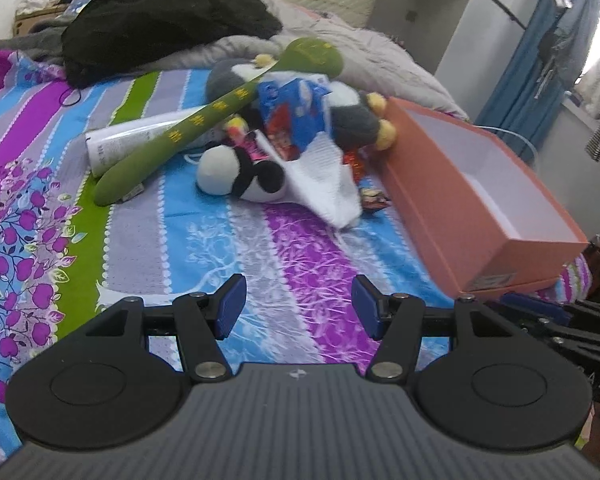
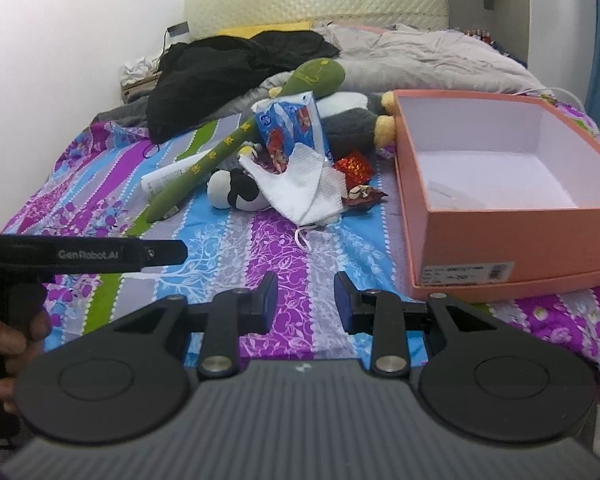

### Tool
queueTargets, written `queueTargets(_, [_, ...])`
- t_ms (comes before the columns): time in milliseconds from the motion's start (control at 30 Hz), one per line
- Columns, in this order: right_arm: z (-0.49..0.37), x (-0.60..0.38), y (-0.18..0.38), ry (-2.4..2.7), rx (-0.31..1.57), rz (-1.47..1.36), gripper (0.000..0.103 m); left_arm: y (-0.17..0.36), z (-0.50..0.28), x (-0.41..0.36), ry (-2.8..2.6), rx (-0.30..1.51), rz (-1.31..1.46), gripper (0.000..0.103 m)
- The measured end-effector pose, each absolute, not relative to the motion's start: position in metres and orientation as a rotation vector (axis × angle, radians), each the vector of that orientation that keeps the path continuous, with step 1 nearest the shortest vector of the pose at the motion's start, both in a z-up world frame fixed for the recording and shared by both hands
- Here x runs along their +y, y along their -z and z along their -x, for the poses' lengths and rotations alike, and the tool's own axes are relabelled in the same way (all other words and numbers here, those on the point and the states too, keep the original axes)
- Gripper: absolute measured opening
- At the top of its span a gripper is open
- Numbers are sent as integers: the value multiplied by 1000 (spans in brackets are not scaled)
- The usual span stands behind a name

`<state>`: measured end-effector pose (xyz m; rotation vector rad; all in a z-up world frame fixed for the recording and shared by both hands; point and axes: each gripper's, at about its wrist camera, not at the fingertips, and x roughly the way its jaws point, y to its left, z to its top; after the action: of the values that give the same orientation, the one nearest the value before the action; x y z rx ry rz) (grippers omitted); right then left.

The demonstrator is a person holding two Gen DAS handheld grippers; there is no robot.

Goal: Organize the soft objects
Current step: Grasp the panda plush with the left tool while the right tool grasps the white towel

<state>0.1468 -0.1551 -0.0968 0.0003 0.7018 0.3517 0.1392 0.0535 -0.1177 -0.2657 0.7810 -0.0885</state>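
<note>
A pile lies mid-bed: a long green plush stick (image 1: 188,124) (image 2: 236,140), a small black-and-white plush (image 1: 240,174) (image 2: 232,190), a grey penguin plush with yellow feet (image 1: 356,112) (image 2: 352,120), a white mask (image 1: 324,176) (image 2: 308,188), a blue snack packet (image 1: 292,108) (image 2: 290,124) and a white tube (image 1: 132,136) (image 2: 164,178). An open, empty orange box (image 1: 480,208) (image 2: 512,216) stands right of the pile. My left gripper (image 1: 299,304) and right gripper (image 2: 306,300) are open and empty, hovering over the sheet in front of the pile.
Red foil candy wrappers (image 2: 356,166) lie between pile and box. Black clothing (image 1: 160,20) (image 2: 228,68) and a grey quilt (image 2: 432,60) cover the far bed. The left gripper's body (image 2: 80,256) shows at the right view's left edge. A blue curtain (image 1: 540,64) hangs at right.
</note>
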Motion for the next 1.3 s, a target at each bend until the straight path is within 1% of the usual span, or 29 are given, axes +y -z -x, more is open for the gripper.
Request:
queueTargets(333, [-196, -131, 119, -390, 727, 45, 35, 154, -187, 75, 18, 823, 303, 64])
queueTargets(367, [-201, -128, 122, -391, 727, 53, 37, 157, -191, 77, 13, 820, 307, 64])
queueTargets(433, [-210, -123, 127, -392, 728, 56, 51, 162, -200, 83, 8, 817, 314, 69])
queueTargets(467, [-214, -121, 130, -396, 728, 55, 53, 165, -205, 86, 5, 815, 316, 72])
queueTargets(733, [-252, -98, 152, -408, 716, 115, 53, 179, -243, 100, -7, 798, 297, 72])
queueTargets(900, [-271, -82, 163, -423, 685, 186, 53, 185, -266, 107, 18, 782, 377, 72])
queueTargets(1100, [-287, -70, 173, -428, 668, 237, 52, 193, -286, 110, 67, 757, 573, 72])
queueTargets(1133, [-289, -68, 176, -430, 669, 251, 49, 194, -288, 109, 64, 757, 591, 72])
queueTargets(1200, [-292, -64, 179, -442, 671, 267, 46, 197, -292, 108, 75, 746, 621, 70])
queueTargets(1233, [-293, -63, 181, -446, 671, 273, 40, 197, -292, 108, 80, 742, 631, 68])
queueTargets(1300, [-295, -61, 185, -441, 677, 296, 32, 199, -295, 106, 88, 740, 652, 58])
